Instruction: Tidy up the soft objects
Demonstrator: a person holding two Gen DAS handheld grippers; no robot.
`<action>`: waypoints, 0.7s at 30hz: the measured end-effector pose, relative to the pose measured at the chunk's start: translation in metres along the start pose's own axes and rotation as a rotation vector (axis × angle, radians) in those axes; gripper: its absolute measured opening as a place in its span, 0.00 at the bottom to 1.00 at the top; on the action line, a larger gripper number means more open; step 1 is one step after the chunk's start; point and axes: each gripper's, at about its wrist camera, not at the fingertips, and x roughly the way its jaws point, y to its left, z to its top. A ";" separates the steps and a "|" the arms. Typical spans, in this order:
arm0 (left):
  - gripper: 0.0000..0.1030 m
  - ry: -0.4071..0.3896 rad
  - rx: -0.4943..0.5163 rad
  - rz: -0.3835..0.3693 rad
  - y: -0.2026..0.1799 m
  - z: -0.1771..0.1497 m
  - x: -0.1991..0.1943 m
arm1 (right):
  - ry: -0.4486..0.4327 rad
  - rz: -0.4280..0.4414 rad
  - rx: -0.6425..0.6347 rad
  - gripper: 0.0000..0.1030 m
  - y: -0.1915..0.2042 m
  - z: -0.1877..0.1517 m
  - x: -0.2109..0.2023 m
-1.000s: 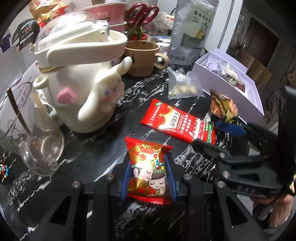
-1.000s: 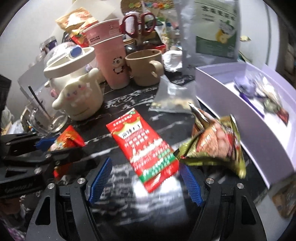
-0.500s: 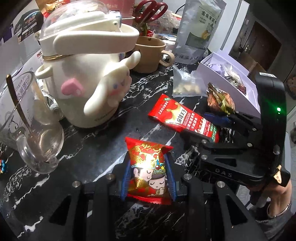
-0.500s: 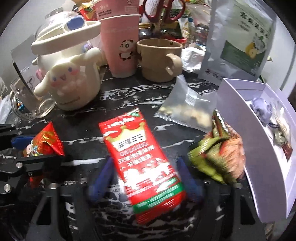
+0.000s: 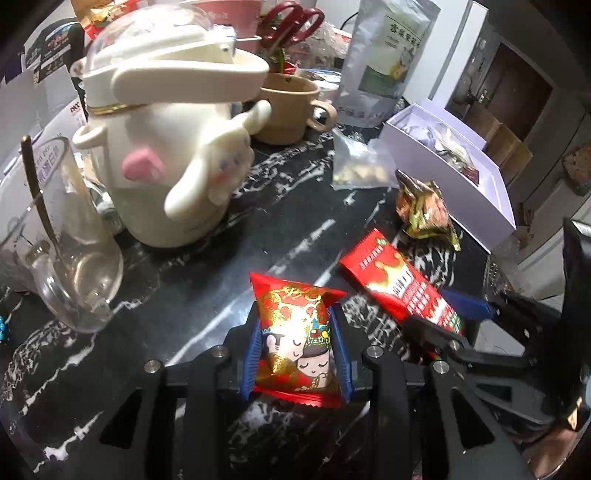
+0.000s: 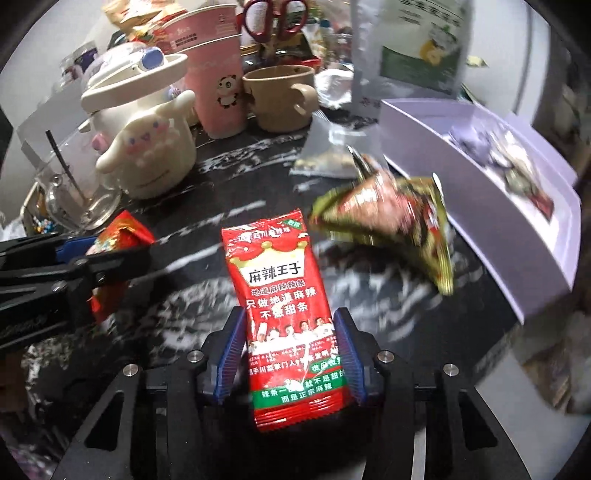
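My left gripper point(image 5: 295, 354) is clamped on the candy pack point(image 5: 293, 343), just left of the red strip pack point(image 6: 288, 317). My right gripper point(image 6: 288, 354) fingers are closing w/ that pack between them, on the tabletop point(image 5: 207, 280). Green pack point(image 6: 399, 225) lies right of it.

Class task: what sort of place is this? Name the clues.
Probably a home kitchen counter or dining table: a black marble-patterned top crowded with a tan ceramic mug, a cream cartoon-dog kettle and red-handled scissors.

Mug point(image 6: 279, 98) behind snack packet point(image 6: 288, 306)
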 end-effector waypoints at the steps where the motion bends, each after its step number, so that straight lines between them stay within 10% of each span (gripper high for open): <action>1: 0.33 0.001 0.002 -0.003 -0.001 -0.001 0.000 | 0.001 -0.002 0.013 0.46 0.001 -0.005 -0.003; 21: 0.33 0.008 0.021 -0.027 -0.011 -0.009 -0.001 | 0.025 -0.066 0.024 0.71 0.014 -0.032 -0.013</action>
